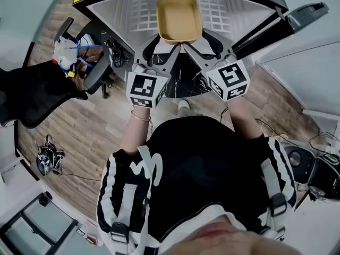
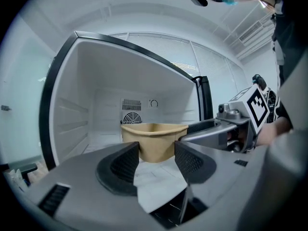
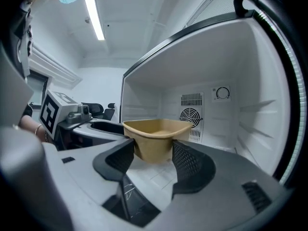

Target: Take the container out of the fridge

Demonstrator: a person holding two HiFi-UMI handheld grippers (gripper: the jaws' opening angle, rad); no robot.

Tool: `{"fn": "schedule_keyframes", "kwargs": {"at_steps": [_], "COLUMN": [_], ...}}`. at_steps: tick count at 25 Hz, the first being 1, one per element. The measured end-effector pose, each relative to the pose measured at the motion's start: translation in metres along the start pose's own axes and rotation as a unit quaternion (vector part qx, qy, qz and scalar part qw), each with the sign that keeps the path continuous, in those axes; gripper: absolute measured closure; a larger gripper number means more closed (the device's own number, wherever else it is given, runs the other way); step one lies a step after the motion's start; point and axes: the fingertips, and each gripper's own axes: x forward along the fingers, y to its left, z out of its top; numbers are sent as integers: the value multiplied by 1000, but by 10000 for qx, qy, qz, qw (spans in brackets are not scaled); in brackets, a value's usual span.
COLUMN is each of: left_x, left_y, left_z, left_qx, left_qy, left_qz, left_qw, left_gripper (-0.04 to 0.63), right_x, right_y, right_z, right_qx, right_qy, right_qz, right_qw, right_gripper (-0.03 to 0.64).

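While I hover at the opening, torso (image 1: 196, 158): nearest to the head camera, black top with white stripes, well back from the container (image 1: 179, 17).
Left gripper (image 2: 157, 154): just in front of the container's near-left corner. The jaws are spread and nothing is pinched. The tan wall fills the gap at the tips, but I can't call whether the pads touch it.
Right gripper (image 3: 153, 150): just in front of the container's near-right corner, angled in towards the left one. It is released too, jaws parted, with the tapered body framed between them.
Container: tan, open-topped, upright, and it looks empty to me. It sits inside the fridge (image 3: 250, 81), mid-width and towards the front. I can't tell whether its base rests on the floor or is clear of it.
Step in hand, my read: settling a two-sided grasp before the pull, so the task is barely under way.
Doing it well, my call: ease both sets of tips in evenly and close them together, so the light tub doesn't twist or skid backward. Then raise it level and draw it straight back towards me.
Door (image 1: 305, 12): open, right of the container. I'd keep the right gripper clear of it on the way out.
Fan grille (image 3: 191, 115): on the back wall, well behind the container.
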Motion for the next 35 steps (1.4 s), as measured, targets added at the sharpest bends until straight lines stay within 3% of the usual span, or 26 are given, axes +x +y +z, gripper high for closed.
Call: {"fn": "schedule_keyframes", "kwargs": {"at_steps": [35], "left_x": [-107], "left_y": [-38], "left_z": [-8], "left_qx": [31], "left_qy": [52], "left_qz": [-375], "left_qw": [9993], "left_gripper": [359], "right_x": [-57], "right_y": [100], "right_z": [0], "right_qx": [27], "right_qy": [-108], "right_qz": [-364], "right_qw": [9993], "right_gripper": [364]}}
